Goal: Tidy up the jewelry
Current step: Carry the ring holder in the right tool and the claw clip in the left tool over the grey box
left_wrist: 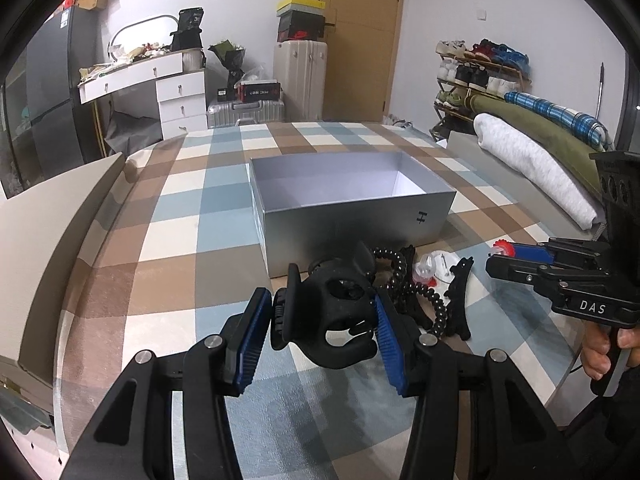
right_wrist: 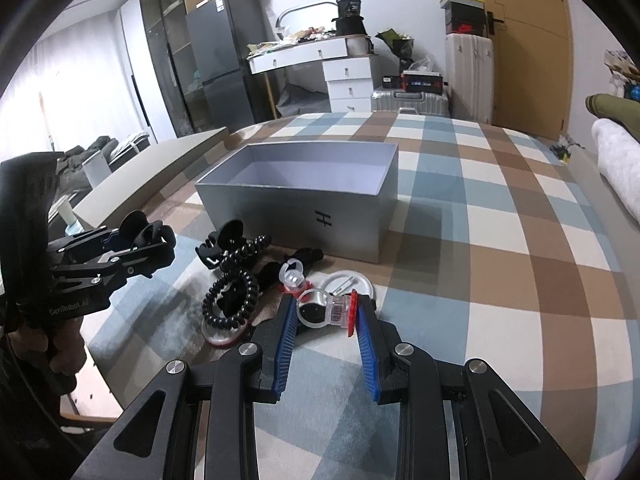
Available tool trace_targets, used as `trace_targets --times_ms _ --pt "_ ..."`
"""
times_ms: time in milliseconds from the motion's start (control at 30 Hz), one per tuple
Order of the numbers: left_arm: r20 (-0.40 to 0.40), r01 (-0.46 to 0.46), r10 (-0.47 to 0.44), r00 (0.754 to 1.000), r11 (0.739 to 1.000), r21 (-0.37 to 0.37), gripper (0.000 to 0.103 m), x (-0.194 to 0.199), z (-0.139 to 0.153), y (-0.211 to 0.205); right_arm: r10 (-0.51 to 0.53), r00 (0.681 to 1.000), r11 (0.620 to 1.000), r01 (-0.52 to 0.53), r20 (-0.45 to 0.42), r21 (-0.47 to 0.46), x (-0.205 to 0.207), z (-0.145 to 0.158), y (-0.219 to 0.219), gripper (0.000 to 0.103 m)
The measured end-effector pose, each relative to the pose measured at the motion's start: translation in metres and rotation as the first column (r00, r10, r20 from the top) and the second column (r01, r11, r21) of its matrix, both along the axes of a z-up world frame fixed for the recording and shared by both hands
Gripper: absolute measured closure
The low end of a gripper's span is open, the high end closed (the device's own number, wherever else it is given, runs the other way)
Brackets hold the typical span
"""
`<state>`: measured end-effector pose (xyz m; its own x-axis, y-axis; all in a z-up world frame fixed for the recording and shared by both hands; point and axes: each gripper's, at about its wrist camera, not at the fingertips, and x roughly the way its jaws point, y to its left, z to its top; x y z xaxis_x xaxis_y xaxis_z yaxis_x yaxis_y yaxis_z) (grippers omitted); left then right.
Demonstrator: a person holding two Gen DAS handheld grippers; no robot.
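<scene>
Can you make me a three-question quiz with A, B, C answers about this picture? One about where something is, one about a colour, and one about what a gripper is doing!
1. Where is the pile of hair things?
A. inside the box
B. on the cloth in front of the box
C. on the white desk

2. What colour are the finger pads?
A. blue
B. green
C. yellow

3. What is the left gripper doing?
A. hanging open with nothing in it
B. holding a spoon
C. holding a black hair claw

Answers:
1 B, the pile lies on the checked cloth before the grey box, which looks empty.
2 A, both grippers have blue pads.
3 C, the black claw sits between its fingers.
</scene>
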<state>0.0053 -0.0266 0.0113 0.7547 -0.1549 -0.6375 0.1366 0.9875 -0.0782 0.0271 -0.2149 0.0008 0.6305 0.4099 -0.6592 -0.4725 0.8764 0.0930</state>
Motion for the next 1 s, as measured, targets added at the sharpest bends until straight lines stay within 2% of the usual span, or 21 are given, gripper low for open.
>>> trace_targets --times_ms 233,700,900,1000 --pt "0.028 -0.016 0.016 0.999 1.0 -0.009 0.058 0.005 0.01 0.003 0.0 1.0 1.0 0.0 0.001 0.025 0.01 0.005 -0.001 0.074" --pt "0.073 -0.078 0.083 0.994 0.995 -0.069 0.058 0.042 0.029 0.024 -0.018 1.0 0.997 0.016 0.023 0.072 0.047 0.03 0.004 0.074" --pt "0.055 -0.09 0.094 0.994 0.993 -0.079 0.058 0.06 0.028 0.026 -0.01 1.0 0.995 0.01 0.003 0.099 0.069 0.036 0.015 0.074" --pt "0.059 -0.075 0.078 0.995 0.995 -0.061 0.058 0.065 0.028 0.02 -0.001 1.0 0.995 0.002 -0.008 0.097 0.077 0.035 0.027 0.074"
